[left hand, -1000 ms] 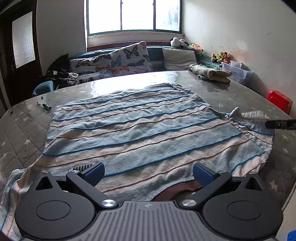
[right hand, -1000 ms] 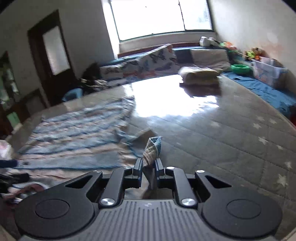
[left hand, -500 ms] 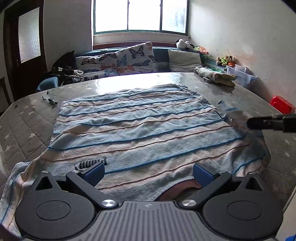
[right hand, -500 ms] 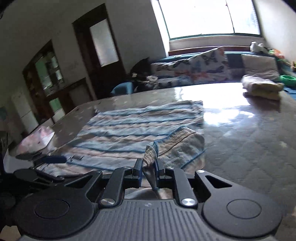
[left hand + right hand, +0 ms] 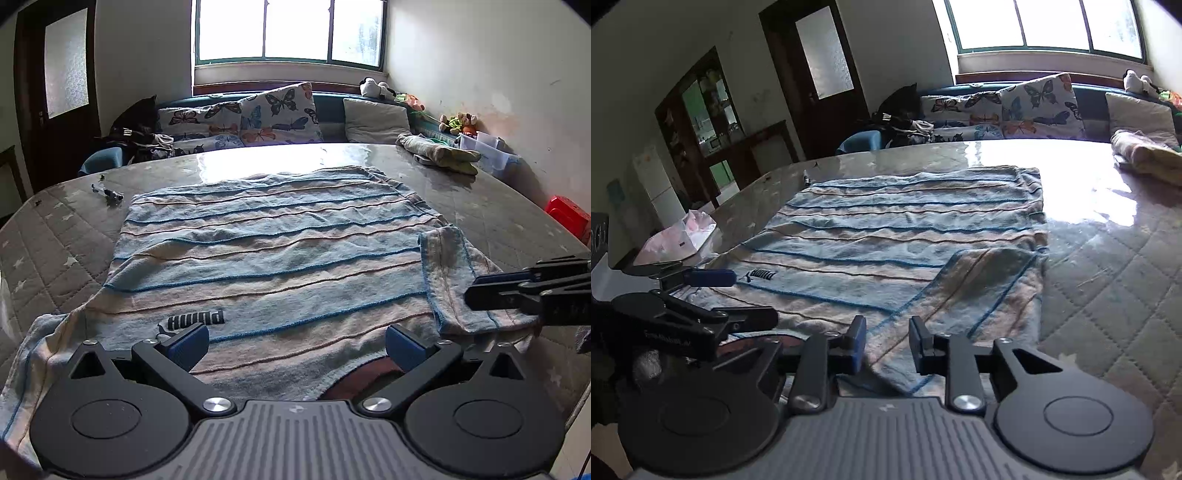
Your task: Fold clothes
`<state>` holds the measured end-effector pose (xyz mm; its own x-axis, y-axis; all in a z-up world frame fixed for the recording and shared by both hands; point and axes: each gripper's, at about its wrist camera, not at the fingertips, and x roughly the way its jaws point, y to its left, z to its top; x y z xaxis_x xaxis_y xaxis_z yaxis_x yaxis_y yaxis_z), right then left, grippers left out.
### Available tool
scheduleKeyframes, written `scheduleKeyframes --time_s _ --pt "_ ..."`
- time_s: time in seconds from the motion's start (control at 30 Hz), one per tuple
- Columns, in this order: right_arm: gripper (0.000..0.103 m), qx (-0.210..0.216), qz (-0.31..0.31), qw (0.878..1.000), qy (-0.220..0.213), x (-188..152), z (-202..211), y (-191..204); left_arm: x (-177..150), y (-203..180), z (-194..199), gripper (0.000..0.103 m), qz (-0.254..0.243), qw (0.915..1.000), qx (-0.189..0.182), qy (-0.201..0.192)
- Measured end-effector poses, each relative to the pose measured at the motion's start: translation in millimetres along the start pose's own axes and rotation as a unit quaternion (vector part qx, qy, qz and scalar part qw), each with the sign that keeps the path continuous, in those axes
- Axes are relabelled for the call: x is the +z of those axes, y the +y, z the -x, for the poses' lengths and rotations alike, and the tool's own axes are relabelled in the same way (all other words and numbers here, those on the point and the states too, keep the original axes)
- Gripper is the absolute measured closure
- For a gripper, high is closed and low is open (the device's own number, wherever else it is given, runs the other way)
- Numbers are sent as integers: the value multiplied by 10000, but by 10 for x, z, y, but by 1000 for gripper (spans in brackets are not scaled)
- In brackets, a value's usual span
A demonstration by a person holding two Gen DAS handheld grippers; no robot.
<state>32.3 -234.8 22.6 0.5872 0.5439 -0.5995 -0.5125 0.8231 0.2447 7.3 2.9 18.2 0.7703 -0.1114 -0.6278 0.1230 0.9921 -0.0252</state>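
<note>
Left wrist view: shirt [image 5: 266, 251] lies flat on counter [image 5: 491, 206], filling the frame centre, collar at the bottom edge. Sleeve [image 5: 448, 280] at centre right is folded inward over the body. Left tongs [image 5: 295, 341] gape wide above the collar end, holding nothing. Right tongs [image 5: 471, 297] enter from the right edge, tip over the sleeve.

Right wrist view: right tongs [image 5: 887, 345] partly open, nothing gripped, folded sleeve [image 5: 964, 291] just ahead and below. Left tongs [image 5: 753, 299] at lower left, spread wide. Folded cloth [image 5: 1148, 157] upper right.
</note>
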Motion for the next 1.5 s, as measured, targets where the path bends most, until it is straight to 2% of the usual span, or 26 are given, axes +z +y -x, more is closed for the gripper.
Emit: scheduleKeyframes --time_s 0.3,0.4,0.73,0.93,1.0,1.13,1.33,1.43,1.5 --pt "76 -561 -155 9980 267 -67 2 -301 -40 142 55 0 122 9996 240 40" --pt "71 -614 -28 9979 226 13 -40 -330 -62 212 86 0 201 9991 365 62" --pt "70 -869 269 9957 177 373 -499 -436 -228 540 357 0 600 9939 929 28" --pt "66 -927 454 9942 292 398 -632 -405 -351 854 571 0 1093 9825 1509 -33" --pt "64 -881 508 9945 263 395 -593 -357 -381 955 628 0 1268 9767 1732 -64" --pt "64 -755 600 9951 235 377 -512 -257 -408 1157 727 2 1667 9595 2267 -143" --pt "63 -535 687 9959 244 274 -384 -99 -522 1536 757 34 2634 9322 2483 12" --pt "63 -480 708 9960 242 271 -345 -33 -597 1643 764 54 2910 9244 2463 83" --pt "58 -459 721 9961 239 257 -334 -6 -619 1675 766 58 2955 9229 2468 58"
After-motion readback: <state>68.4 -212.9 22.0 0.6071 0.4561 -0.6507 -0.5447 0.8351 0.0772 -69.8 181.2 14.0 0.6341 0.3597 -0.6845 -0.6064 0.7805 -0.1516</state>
